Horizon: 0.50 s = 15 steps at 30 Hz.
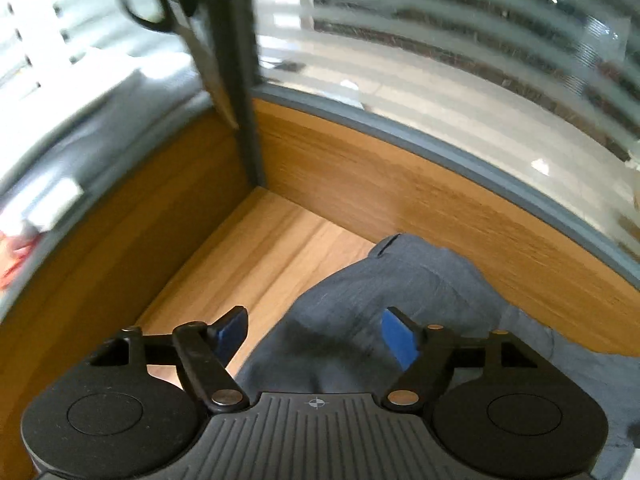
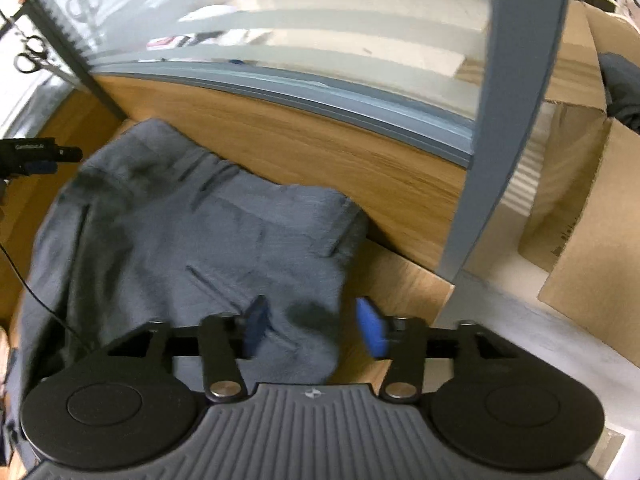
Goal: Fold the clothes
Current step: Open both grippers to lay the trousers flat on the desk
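The grey trousers (image 2: 200,236) lie on the desk (image 1: 256,256) against its wooden back panel, apparently folded into a compact bundle; only tidying or a last fold seems left. Left tool (image 1: 316,336) and right tool (image 2: 316,326) hover above them, both spread, pinching nothing

Trousers (image 2: 192,232) on desk (image 2: 404,280) against rear partition (image 2: 304,136), cardboard box (image 2: 592,208) right beyond desk edge, scissors (image 1: 160,12) hanging rear-left.
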Available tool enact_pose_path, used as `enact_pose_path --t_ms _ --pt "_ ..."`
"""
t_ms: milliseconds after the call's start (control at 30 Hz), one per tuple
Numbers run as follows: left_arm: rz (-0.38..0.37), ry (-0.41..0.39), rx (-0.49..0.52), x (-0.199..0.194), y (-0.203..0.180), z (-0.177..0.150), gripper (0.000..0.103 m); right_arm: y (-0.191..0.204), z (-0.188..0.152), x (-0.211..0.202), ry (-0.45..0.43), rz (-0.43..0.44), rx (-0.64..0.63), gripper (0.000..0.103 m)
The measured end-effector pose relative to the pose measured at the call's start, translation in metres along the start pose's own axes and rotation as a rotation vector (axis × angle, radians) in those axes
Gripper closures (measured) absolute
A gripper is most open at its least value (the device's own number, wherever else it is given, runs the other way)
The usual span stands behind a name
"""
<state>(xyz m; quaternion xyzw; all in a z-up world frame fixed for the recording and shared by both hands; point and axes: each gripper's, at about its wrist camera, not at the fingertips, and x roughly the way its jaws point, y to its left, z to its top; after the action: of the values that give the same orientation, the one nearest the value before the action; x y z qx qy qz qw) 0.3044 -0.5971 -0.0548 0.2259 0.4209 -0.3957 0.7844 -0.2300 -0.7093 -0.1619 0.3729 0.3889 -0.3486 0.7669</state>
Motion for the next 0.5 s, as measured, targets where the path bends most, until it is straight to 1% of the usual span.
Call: enact_pose_path --t_ms 33,67,133,200,267,333,433,500 --pt "-0.002 -0.005 -0.009 -0.012 0.003 -0.002 0.024 0.004 -0.001 -0.004 -0.006 0.012 -0.009 0.028" --pt "-0.003 -0.008 -0.022 -0.022 0.008 -0.005 0.024 0.009 -0.002 -0.008 -0.012 0.023 -0.019 0.024" --pt "-0.005 -0.013 -0.049 -0.042 0.019 -0.011 0.023 0.019 -0.007 -0.016 -0.01 0.045 -0.064 0.018" --pt "-0.003 -0.012 -0.075 -0.066 0.028 -0.024 0.023 0.031 -0.014 -0.023 -0.004 0.067 -0.113 0.015" --pt "-0.001 -0.009 -0.097 -0.088 0.036 -0.04 0.023 0.046 -0.019 -0.023 0.019 0.09 -0.165 0.007" --pt "0.004 -0.009 -0.115 -0.107 0.044 -0.058 0.023 0.063 -0.022 -0.022 0.038 0.116 -0.209 0.003" --pt "0.009 -0.016 -0.131 -0.138 0.055 -0.086 0.023 0.083 -0.028 -0.023 0.067 0.136 -0.286 0.002" --pt "0.038 -0.033 -0.129 -0.161 0.062 -0.107 0.021 0.096 -0.031 -0.025 0.084 0.144 -0.336 0.001"
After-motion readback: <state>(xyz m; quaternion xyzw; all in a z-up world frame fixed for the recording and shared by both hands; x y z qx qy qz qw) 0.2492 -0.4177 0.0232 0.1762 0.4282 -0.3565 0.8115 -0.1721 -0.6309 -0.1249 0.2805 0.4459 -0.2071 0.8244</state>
